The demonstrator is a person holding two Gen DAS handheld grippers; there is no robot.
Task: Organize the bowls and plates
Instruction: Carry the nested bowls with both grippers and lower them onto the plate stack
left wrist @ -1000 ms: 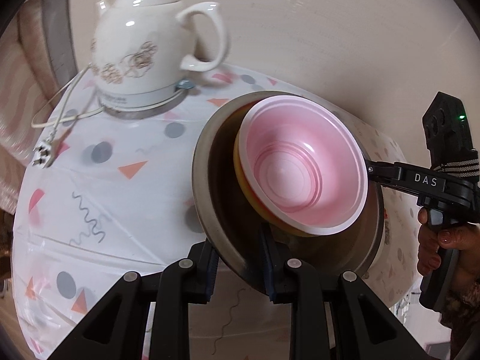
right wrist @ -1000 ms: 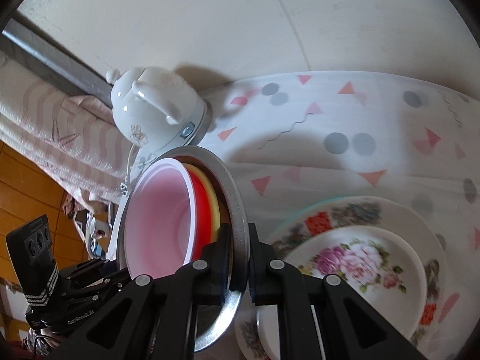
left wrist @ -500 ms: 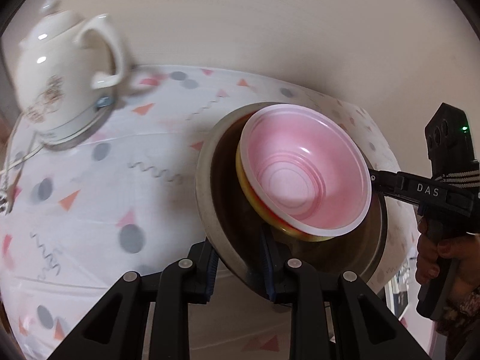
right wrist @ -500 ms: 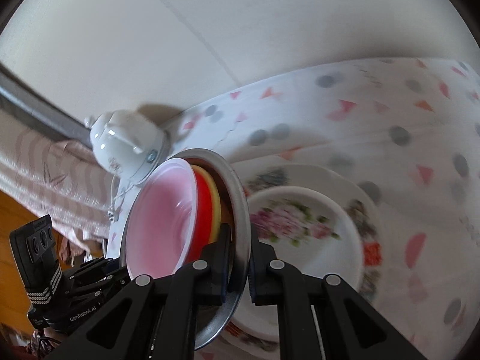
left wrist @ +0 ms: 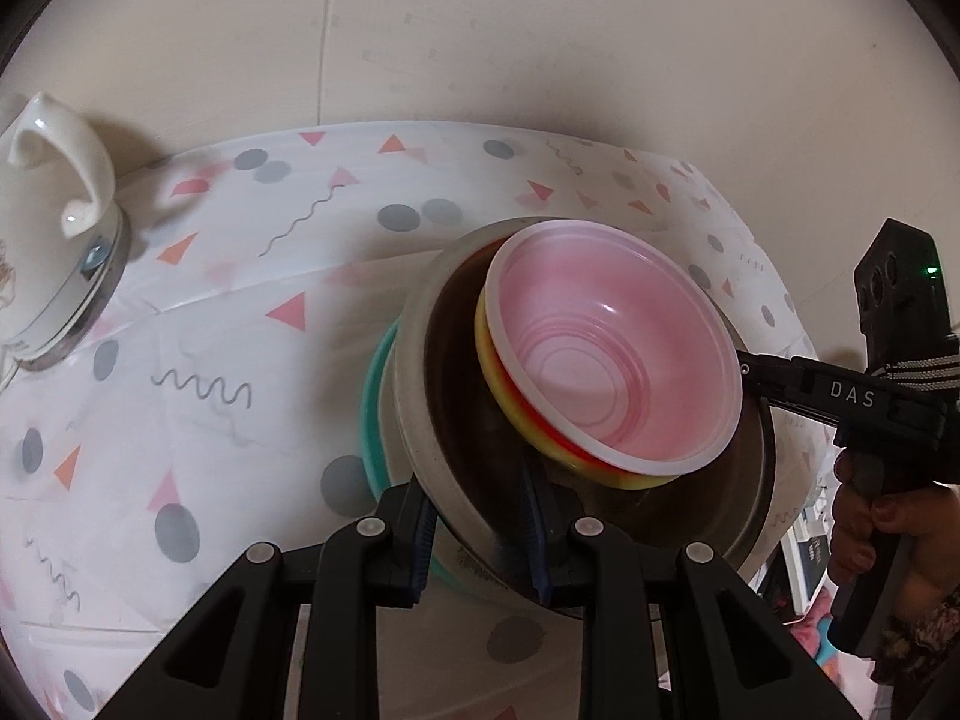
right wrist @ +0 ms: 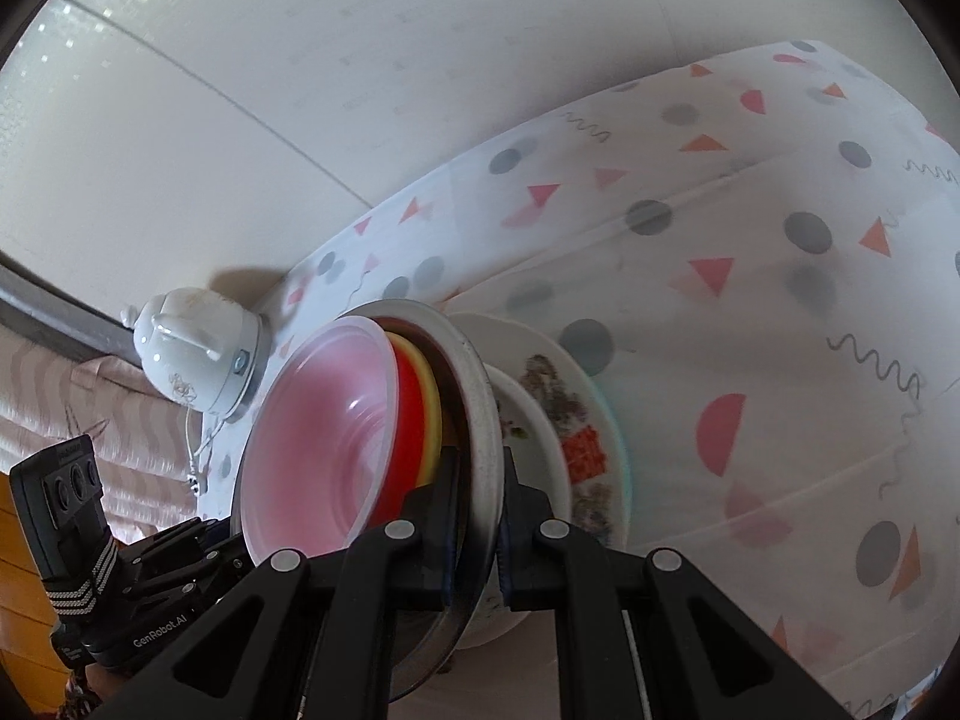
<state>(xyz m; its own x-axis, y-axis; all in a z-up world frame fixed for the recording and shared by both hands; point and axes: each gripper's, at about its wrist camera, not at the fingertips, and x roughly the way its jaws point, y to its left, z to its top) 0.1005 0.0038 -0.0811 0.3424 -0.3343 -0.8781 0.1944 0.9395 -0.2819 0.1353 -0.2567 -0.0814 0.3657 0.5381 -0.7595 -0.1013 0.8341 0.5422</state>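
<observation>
Currently: steel plate (left wrist: 432, 396) carrying nested pink bowl (left wrist: 612, 360), pinched at opposite rims by left gripper (left wrist: 480, 516) and right gripper (right wrist: 474, 540) for balance, above floral plates (right wrist: 576, 420), lower centre.

Kettle (left wrist: 57, 222): cut off by the left edge of the left wrist view; only handle and base show. Its floral print is too small to read in the right wrist view.

Flowered plates (right wrist: 591, 438): mostly hidden behind the metal pan (right wrist: 480, 420); pattern blurred. Left wrist view gives only a teal rim sliver.

Yellow and red bowls (right wrist: 420, 420): only edges show under the pink bowl (left wrist: 612, 354).

Hand (left wrist: 864, 516): cut off at lower right.
</observation>
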